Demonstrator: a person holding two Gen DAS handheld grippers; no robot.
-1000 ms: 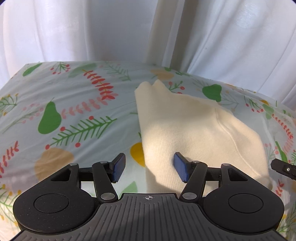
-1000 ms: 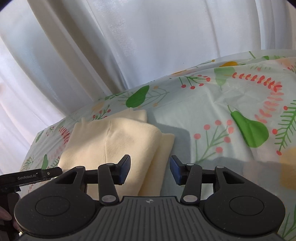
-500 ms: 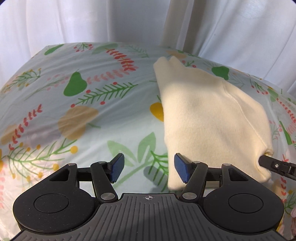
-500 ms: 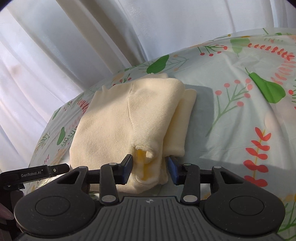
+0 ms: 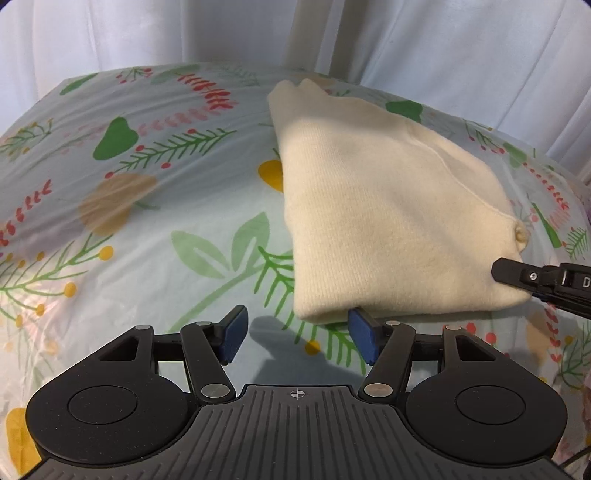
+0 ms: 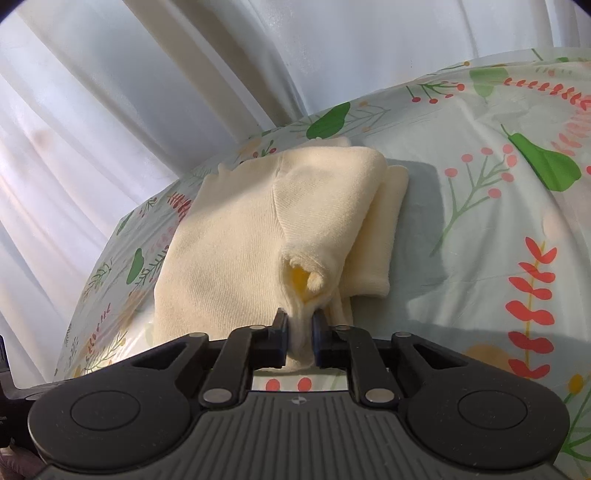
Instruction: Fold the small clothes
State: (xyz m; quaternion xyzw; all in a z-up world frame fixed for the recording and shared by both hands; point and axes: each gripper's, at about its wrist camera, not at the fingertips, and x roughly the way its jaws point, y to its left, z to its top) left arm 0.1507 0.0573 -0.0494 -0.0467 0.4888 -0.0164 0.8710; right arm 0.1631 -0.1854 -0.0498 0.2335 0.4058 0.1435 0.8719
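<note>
A cream knit garment point(image 5: 388, 206) lies folded on the leaf-and-pear patterned tablecloth point(image 5: 147, 206). My left gripper point(image 5: 295, 338) is open and empty at the garment's near left corner, its right pad just under the cloth's edge. My right gripper point(image 6: 298, 334) is shut on the garment point(image 6: 258, 229) at its near corner, with bunched cloth pinched between the pads. A finger of the right gripper point(image 5: 535, 277) shows at the garment's right corner in the left wrist view.
White curtains point(image 5: 369, 33) hang close behind the table's far edge, and also show in the right wrist view point(image 6: 147, 92). The tablecloth point(image 6: 498, 206) stretches bare to the right of the garment. Part of the left gripper's body point(image 6: 7, 384) shows at the lower left.
My right gripper has closed on the garment's near corner, after moving in over it. My left gripper has drawn back to the garment's near left corner and stays open.
</note>
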